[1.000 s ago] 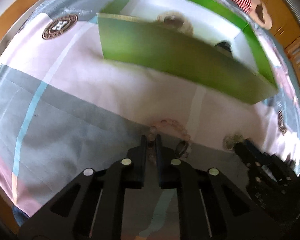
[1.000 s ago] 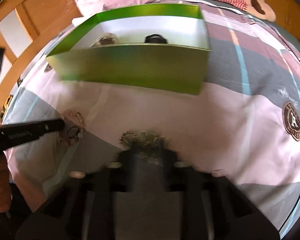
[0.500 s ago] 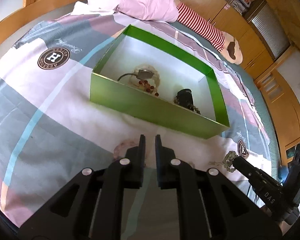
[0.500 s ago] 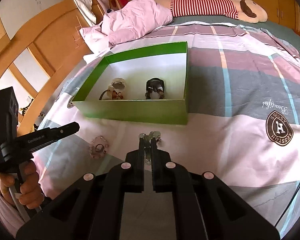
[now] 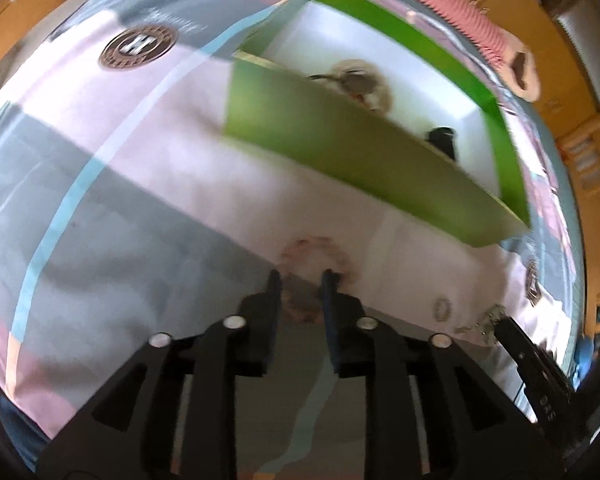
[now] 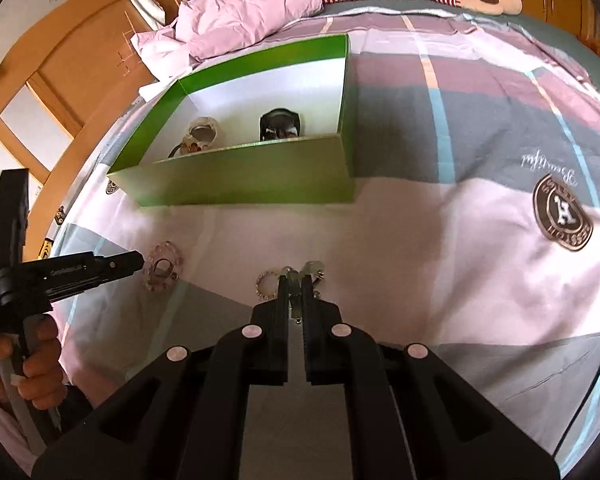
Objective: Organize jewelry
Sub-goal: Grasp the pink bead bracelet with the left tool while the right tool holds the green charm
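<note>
Box [image 6: 252,176] w/ pale bracelet [image 6: 202,134], dark piece [image 6: 280,124]

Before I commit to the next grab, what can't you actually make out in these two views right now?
- Left wrist view: motion blur smears the pink bead bracelet ahead of the left tongs; contact unclear.
- Both views: the green box front wall hides the lower parts of the jewelry inside.
- Right wrist view: the right tongs cover part of the silver chain piece; its full shape is hidden.
</note>
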Tool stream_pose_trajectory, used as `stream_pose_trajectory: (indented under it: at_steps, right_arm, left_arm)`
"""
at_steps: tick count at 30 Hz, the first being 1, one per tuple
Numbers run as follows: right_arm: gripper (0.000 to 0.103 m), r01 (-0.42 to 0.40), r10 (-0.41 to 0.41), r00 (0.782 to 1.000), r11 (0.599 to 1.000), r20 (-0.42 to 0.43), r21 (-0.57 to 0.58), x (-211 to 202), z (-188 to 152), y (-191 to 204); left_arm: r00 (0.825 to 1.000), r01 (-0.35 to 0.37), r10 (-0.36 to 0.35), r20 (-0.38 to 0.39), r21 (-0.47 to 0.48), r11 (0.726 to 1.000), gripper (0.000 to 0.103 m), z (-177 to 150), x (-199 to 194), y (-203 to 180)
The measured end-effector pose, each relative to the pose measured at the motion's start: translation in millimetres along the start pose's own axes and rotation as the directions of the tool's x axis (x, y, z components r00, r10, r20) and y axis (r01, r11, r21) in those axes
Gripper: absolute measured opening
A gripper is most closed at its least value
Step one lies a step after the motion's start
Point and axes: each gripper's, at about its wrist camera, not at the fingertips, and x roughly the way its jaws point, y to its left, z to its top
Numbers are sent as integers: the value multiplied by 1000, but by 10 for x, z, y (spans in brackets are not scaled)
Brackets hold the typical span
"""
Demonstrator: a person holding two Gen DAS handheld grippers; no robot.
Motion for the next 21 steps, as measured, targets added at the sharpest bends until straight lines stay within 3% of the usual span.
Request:
stream_pose_trajectory:
  at_steps: [5,9,11,13,15,21]
  right_arm:
    - [6,-1,1,1000,1000,-24,-1,83,-38,40]
    - [6,0,-1,999,1000,-38,-10,121,-74,80]
    - [6,3,-4,999,1000,-42,-18,129,-85,102]
    - [6,12,-13,999,1000,-41,-29,128,-97,123]
    - [6,25,-27,999,999,-35,-40,115,-103,143]
    - [6,50,-50,999,997,4,-59,-7,-71,160]
  left_arm:
    - [999,1,0,-36,17,1000,31,21,109,-40]
    - [998,-42,45,-53,48,998,31,30,210,-95]
    - [997,-66,69,-43,62,996,25,24,217,-111]
    - [995,-96,99,-33,77,992,10,15,214,-117]
    - [996,-85,87,-32,69,994,9,10,189,-99]
    - [990,-81,72,119,74,994,8,-27,-150,-129]
